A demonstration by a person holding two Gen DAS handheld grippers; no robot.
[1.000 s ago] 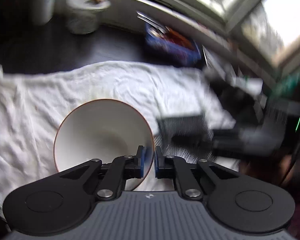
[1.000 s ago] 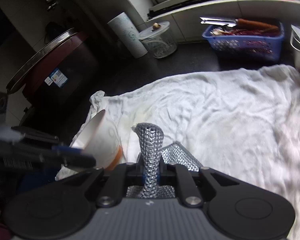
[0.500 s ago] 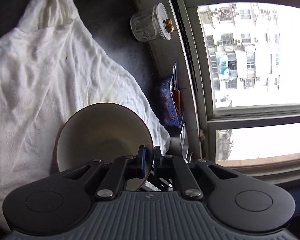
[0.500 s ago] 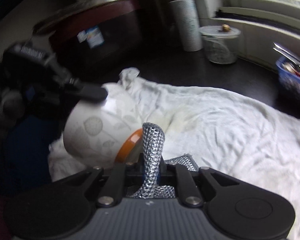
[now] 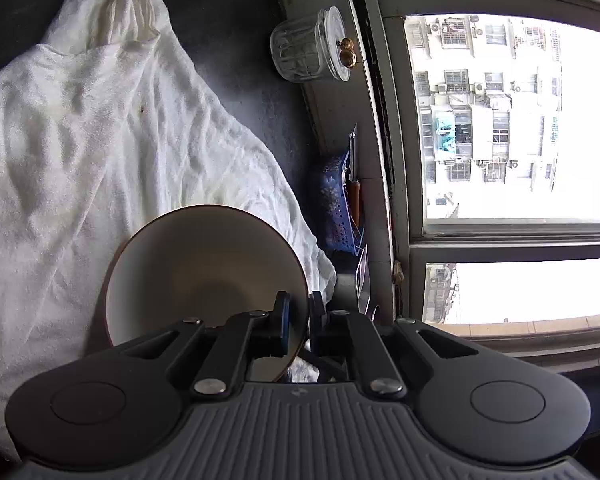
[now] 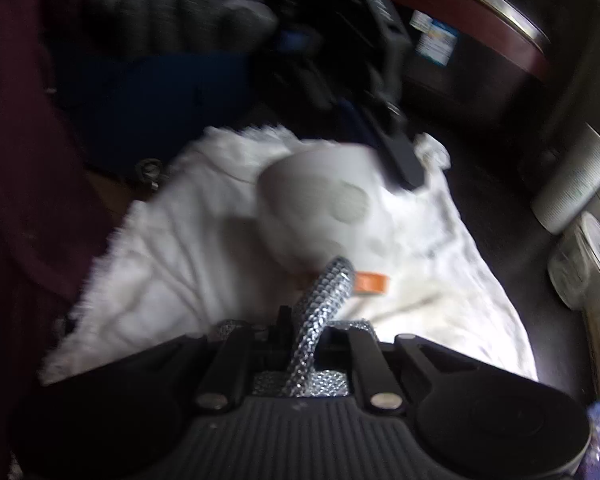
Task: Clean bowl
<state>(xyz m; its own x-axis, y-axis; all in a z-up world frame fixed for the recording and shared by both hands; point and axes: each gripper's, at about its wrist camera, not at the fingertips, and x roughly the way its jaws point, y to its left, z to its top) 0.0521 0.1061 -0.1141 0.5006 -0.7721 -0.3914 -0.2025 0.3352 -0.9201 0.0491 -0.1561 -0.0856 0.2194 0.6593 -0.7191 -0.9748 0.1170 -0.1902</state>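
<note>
1. The left gripper (image 5: pixel 298 322) has the bowl (image 5: pixel 204 276) by its rim, one finger inside the wall and one outside, pinched tight at about five o'clock on the bowl's mouth.
2. The bowl is tipped up on edge above the white towel (image 5: pixel 100 152), its open side facing the left wrist camera and low in that view, around six o'clock.
3. From the right wrist view the bowl (image 6: pixel 320 208) shows its pale, patterned outside and an orange foot ring (image 6: pixel 372 283), blurred, with the towel (image 6: pixel 172 264) beneath it.
4. The right gripper (image 6: pixel 306 332) is clamped on a silvery mesh scrubber (image 6: pixel 324 300), whose free end pokes up toward twelve o'clock, close to the bowl's base; contact is too blurred to call.
5. Handling call: this looks like glazed ceramic, so rigid, fairly heavy for a rim pinch, slick and chippable.
6. A one-point rim grip lets it swing under scrubbing pressure; I'd press gently and keep it low over the soft towel.
7. The scrubber is floppy and light, so it bends rather than pushes hard.
</note>
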